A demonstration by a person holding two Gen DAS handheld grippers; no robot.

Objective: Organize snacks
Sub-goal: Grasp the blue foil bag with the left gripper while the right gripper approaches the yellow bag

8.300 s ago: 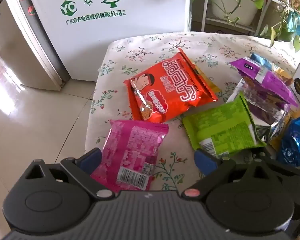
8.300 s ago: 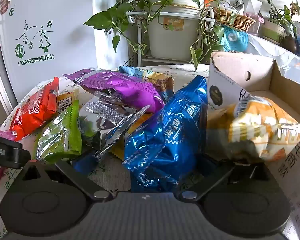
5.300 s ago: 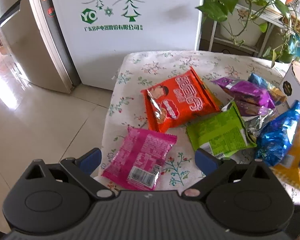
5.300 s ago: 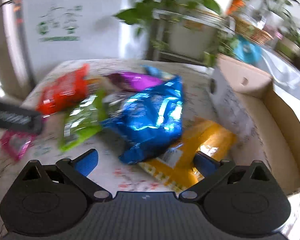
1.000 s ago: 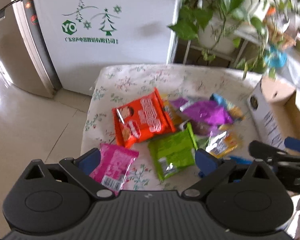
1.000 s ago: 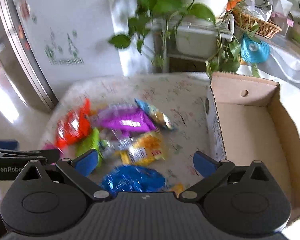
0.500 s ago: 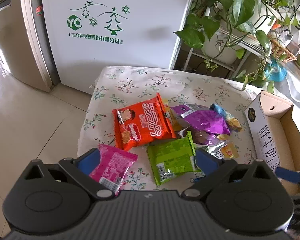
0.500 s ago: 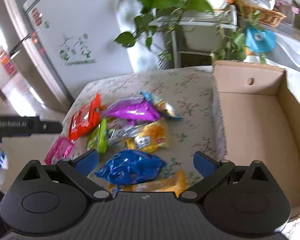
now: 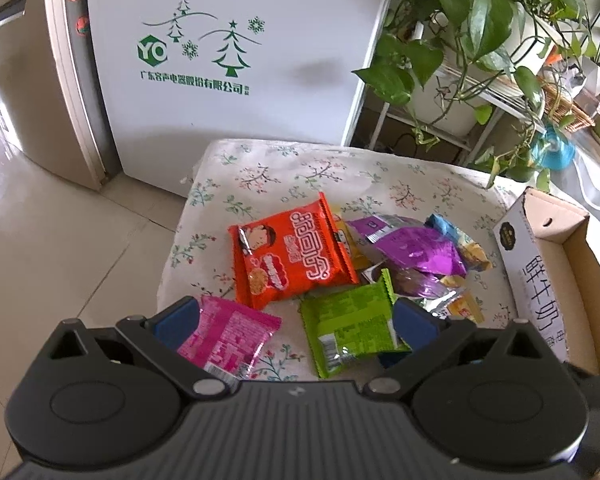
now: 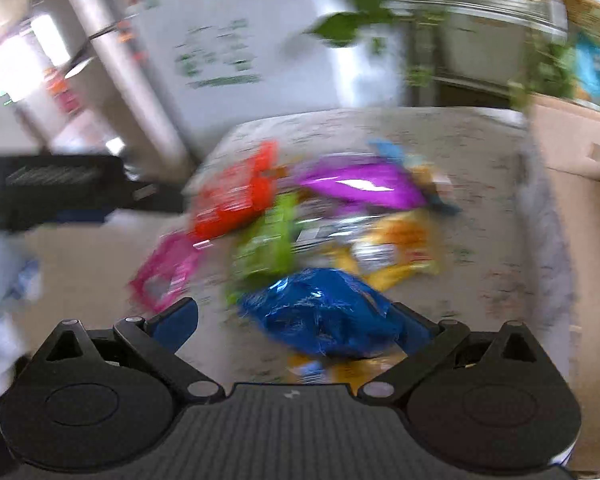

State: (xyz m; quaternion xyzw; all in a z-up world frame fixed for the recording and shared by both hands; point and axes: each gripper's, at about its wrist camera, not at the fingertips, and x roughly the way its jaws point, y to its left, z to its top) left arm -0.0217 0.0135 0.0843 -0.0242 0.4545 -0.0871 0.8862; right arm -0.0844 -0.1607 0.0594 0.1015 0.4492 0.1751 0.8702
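Left wrist view: the left hand-held gripper (image 9: 294, 318) is held above the near edge of the tabletop (image 9: 300, 176), its blue-padded fingers (image 9: 176, 322) spread wide with nothing between them. The tabletop carries a floral cloth. A pink packet (image 9: 230, 336) lies at the near left corner; an orange packet (image 9: 292, 254) lies towards the middle, and a green packet (image 9: 350, 326) lies just beside it on the near side. A purple packet (image 9: 414, 250) rests on a heap of smaller wrappers to the right of the orange one, with a small blue-and-yellow packet (image 9: 460, 244) at its far right side. A cardboard box (image 9: 556, 280), open at the top, stands along the right edge of the tabletop. A white refrigerator (image 9: 236, 60) with green printing stands beyond the far edge, and potted plants (image 9: 460, 40) stand on a rack to its right.

Right wrist view (motion-blurred): the right hand-held gripper (image 10: 294, 320) is also spread and empty. A blue foil packet (image 10: 320, 312) lies on the tabletop close in front of the fingers, with a yellow packet (image 10: 396, 256) just beyond it and another yellow wrapper showing under its near edge. Whether the right finger touches the blue foil packet cannot be told. The left hand-held gripper appears as a dark bar at the left edge of the frame.
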